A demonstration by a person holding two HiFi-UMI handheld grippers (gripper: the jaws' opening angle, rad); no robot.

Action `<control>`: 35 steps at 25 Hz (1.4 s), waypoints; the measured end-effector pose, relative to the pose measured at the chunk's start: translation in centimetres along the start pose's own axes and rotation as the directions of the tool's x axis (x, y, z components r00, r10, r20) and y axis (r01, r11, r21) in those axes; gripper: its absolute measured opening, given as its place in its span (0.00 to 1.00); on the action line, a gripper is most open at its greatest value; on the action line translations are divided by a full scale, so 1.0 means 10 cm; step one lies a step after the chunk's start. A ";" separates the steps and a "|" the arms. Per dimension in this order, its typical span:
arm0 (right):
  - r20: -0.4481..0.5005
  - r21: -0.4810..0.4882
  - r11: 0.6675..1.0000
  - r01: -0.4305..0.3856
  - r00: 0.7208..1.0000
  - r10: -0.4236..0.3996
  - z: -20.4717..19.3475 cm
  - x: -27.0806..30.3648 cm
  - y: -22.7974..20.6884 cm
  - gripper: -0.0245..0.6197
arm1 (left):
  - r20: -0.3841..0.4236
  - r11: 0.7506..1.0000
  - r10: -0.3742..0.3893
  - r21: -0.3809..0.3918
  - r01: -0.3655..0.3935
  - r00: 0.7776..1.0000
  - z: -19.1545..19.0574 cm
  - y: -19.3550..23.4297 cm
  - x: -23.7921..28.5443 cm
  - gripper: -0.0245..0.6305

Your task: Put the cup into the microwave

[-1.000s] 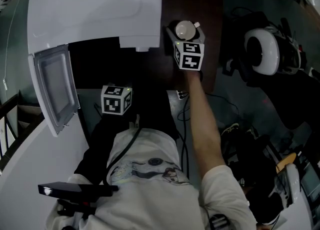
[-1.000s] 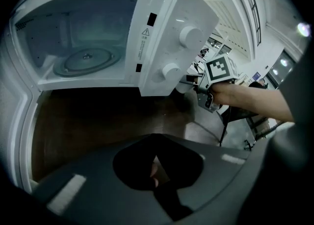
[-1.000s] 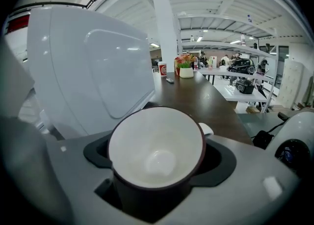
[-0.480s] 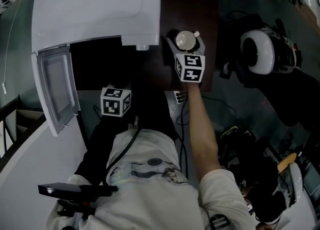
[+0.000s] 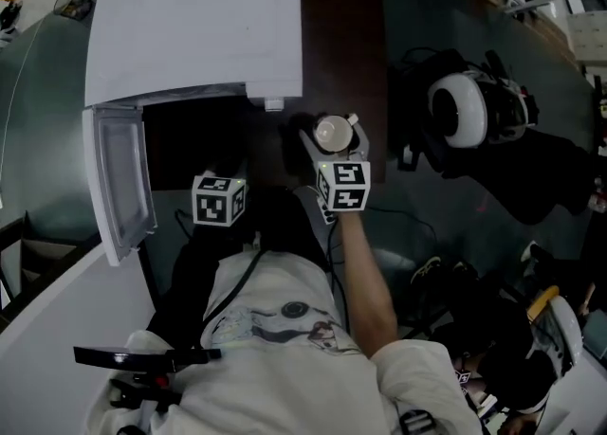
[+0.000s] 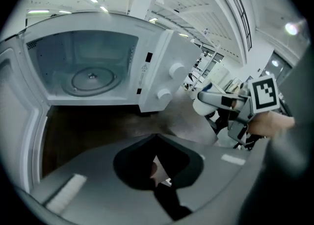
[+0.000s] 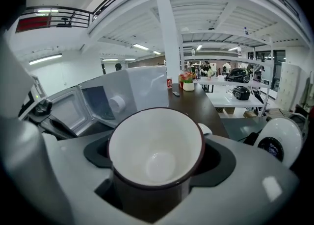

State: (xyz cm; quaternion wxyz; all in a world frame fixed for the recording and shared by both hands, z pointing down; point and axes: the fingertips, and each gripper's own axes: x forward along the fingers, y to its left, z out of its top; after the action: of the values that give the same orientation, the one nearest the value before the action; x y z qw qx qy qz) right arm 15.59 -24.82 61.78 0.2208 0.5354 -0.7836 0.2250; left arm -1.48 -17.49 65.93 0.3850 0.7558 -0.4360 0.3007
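Grasp on the white, dark-rimmed cup (image 7: 156,146): right gripper (image 5: 334,142) has its grey fingers (image 7: 59,170) clenched on the cup's sides, mouth facing the camera in the right gripper view; cup is held over the dark brown worktop (image 5: 343,35), close to its near edge and near its right edge, just beside the front right corner of the white box-shaped microwave (image 5: 194,30); cup outside the cavity; microwave sits at the worktop's left side, its windowed door (image 5: 119,177) swung wide open to the left; round glass turntable (image 6: 92,79) visible inside in the left gripper view; left gripper (image 6: 157,162) is at the near edge in front of the open cavity, fingers pressed together with nothing in them; bare right forearm (image 5: 358,277) reaches from the near edge.
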 end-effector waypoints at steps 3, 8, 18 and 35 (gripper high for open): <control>-0.010 0.006 1.000 -0.017 1.000 0.017 -0.04 -0.14 0.20 0.71 | 0.002 1.000 -0.003 -0.007 0.003 1.000 0.00 0.03 -0.06 0.04; -0.024 -0.021 0.997 -0.068 0.997 0.067 -0.07 -0.22 0.57 0.71 | -0.004 0.999 0.004 -0.032 -0.005 1.000 -0.11 0.14 -0.09 0.04; -0.063 -0.094 0.975 -0.202 0.979 0.196 -0.08 -0.10 1.24 0.71 | -0.020 0.991 0.055 -0.123 -0.057 0.998 -0.42 0.49 -0.22 0.04; -0.103 -0.209 0.882 -0.421 0.907 0.409 0.12 0.47 2.35 0.71 | -0.002 0.945 0.164 -0.288 -0.157 0.986 -0.55 1.23 -0.47 0.04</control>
State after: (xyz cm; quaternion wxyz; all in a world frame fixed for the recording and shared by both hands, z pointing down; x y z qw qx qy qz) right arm -8.14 -21.40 60.84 0.2491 0.3200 -0.8939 0.1912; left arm -15.13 -14.81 69.07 0.4598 0.6573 -0.5394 0.2562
